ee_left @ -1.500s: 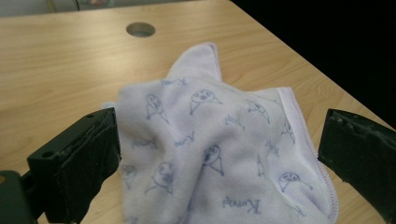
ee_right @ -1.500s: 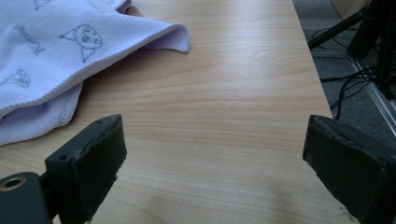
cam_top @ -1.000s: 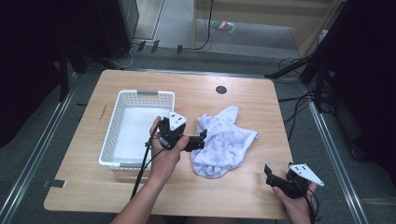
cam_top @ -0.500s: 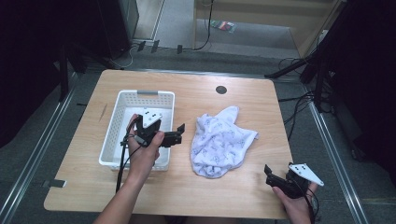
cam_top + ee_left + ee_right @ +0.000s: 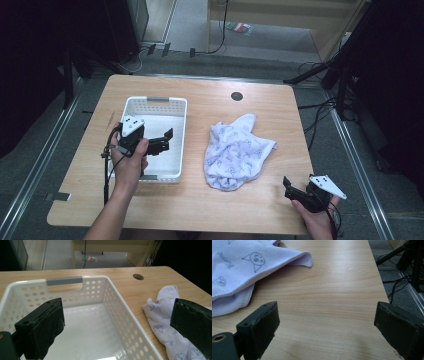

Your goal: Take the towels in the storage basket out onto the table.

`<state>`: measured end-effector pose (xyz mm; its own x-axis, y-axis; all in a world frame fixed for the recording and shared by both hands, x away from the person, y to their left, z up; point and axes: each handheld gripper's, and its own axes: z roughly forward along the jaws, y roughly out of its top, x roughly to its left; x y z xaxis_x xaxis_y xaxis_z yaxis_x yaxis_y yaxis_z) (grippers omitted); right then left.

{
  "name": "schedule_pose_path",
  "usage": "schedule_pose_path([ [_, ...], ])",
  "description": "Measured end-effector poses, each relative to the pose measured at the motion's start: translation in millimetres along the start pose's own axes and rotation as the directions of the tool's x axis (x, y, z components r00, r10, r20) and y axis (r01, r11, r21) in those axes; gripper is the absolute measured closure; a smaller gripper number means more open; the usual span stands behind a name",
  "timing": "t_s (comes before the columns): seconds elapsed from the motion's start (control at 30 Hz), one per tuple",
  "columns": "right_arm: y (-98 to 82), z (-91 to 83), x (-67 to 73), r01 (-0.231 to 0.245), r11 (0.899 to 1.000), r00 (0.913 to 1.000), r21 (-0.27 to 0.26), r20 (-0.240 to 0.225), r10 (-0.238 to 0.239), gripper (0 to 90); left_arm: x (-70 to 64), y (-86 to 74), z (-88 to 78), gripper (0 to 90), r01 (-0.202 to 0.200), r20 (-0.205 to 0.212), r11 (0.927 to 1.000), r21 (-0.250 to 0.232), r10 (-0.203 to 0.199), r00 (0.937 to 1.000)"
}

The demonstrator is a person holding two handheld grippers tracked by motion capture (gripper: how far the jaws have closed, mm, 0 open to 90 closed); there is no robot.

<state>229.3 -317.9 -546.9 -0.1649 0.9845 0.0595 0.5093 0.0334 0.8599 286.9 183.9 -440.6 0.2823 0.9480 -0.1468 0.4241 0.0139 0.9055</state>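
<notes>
A crumpled white towel point(image 5: 235, 152) with a pale blue print lies right of centre on the wooden table. Left of it stands an empty white perforated basket point(image 5: 155, 102). My left gripper point(image 5: 166, 140) hovers over the basket's right half, open, nothing between its jaws. In the left gripper view, the left gripper point(image 5: 117, 312) looks down into the basket point(image 5: 65, 281), with the towel point(image 5: 165, 322) off to the right. My right gripper point(image 5: 290, 189) rests open near the table's front right corner, just right of the towel's front edge. In the right gripper view, the right gripper point(image 5: 325, 312) frames bare wood, with the towel point(image 5: 234, 267) at upper left.
A round cable hole point(image 5: 236, 96) sits in the table top behind the towel. Cables and stand legs point(image 5: 320, 75) lie on the floor past the table's right and far edges. Bare wood point(image 5: 200, 210) runs along the front edge.
My left gripper has moved left, from the towel's left edge to above the basket, and stays open. The right gripper and the towel have not moved.
</notes>
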Motion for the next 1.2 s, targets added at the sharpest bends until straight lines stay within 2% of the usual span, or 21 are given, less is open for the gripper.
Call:
schedule_pose_path([
  [0.23, 0.0, 0.0, 0.1, 0.002, 1.000, 1.0000, 0.002, 0.000, -0.002, 5.8, 22.8, -2.4, -12.8, 0.0, 0.019, -0.026, 0.9996, -0.018, -0.020, 0.9995],
  [0.4, 0.1, 0.1, 0.1, 0.001, 1.000, 1.0000, 0.002, 0.001, -0.001, 5.8, 40.6, -7.7, -25.0, 0.0, 0.026, -0.055, 0.9986, -0.046, -0.029, 0.9981],
  [0.53, 0.1, 0.1, 0.3, 0.000, 1.000, 1.0000, 0.004, 0.002, 0.000, 5.8, 53.7, -11.2, -33.6, 0.0, 0.023, -0.079, 0.9985, -0.049, -0.026, 0.9965],
  [0.83, 0.0, 0.1, 0.5, 0.001, 1.000, 1.0000, 0.006, 0.004, -0.001, 5.9, 81.0, -19.3, -50.3, 0.0, 0.049, -0.127, 0.9961, -0.073, -0.058, 0.9901],
  [0.93, 0.0, 0.2, 0.3, 0.002, 1.000, 1.0000, 0.005, 0.004, -0.002, 5.9, 92.0, -22.7, -56.4, 0.0, 0.074, -0.126, 0.9939, -0.082, -0.084, 0.9885],
  [1.2, 0.0, 0.4, 0.6, 0.003, 1.000, 1.0000, 0.007, 0.007, -0.003, 5.8, 114.1, -33.9, -69.7, 0.0, 0.084, -0.159, 0.9912, -0.103, -0.099, 0.9822],
])
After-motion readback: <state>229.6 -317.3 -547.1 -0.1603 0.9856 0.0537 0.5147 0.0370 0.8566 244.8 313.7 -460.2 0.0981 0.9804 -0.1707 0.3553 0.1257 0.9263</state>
